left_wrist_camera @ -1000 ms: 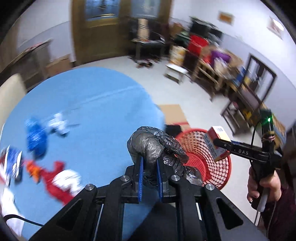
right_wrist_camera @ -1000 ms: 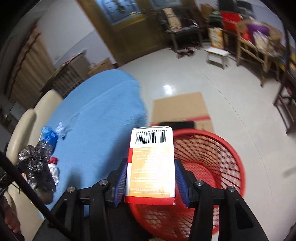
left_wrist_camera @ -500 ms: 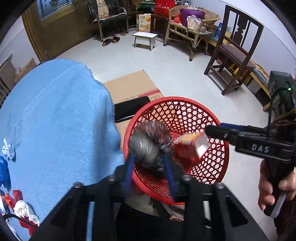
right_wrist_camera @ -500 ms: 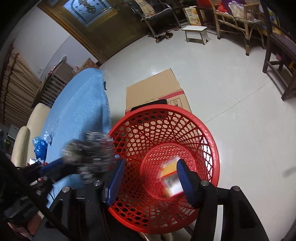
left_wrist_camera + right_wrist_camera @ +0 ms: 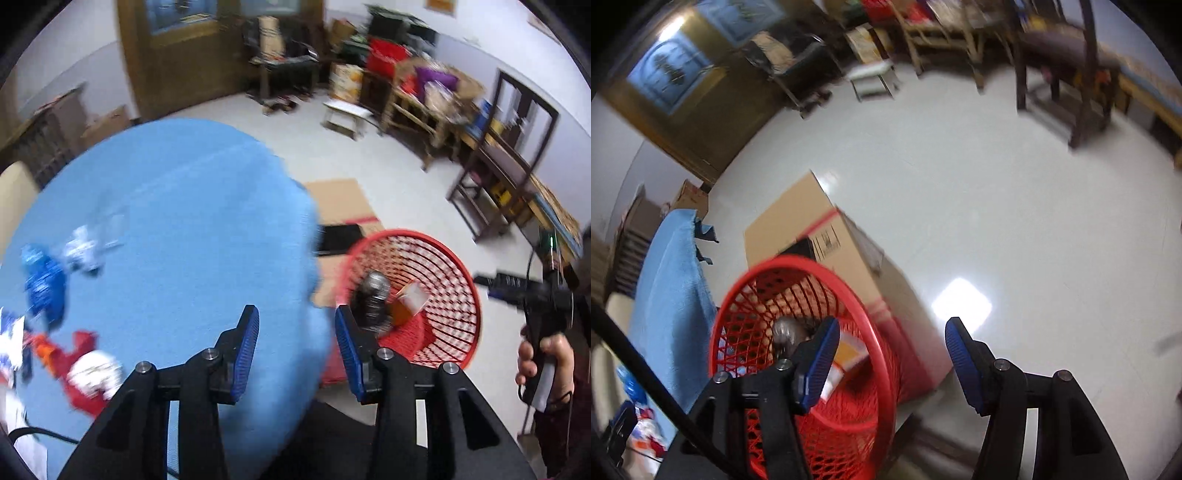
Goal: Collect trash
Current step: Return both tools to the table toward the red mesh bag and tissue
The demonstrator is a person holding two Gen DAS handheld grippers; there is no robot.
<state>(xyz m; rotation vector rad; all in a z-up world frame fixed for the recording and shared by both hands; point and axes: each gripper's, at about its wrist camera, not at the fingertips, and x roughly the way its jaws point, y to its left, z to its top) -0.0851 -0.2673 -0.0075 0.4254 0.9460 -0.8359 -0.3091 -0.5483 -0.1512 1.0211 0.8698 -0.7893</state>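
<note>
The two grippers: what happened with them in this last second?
Both let go. The left gripper dropped its foil wad and the right gripper its carton into the red basket; both now stand open and empty. The wrappers on the blue cloth stayed put.

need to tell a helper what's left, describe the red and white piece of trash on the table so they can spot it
Start at the round table under the blue cloth. Near its left edge lies a cluster of litter. The crumpled red and white wrapper is nearest the camera, apart from the blue wrapper beyond it.
</note>
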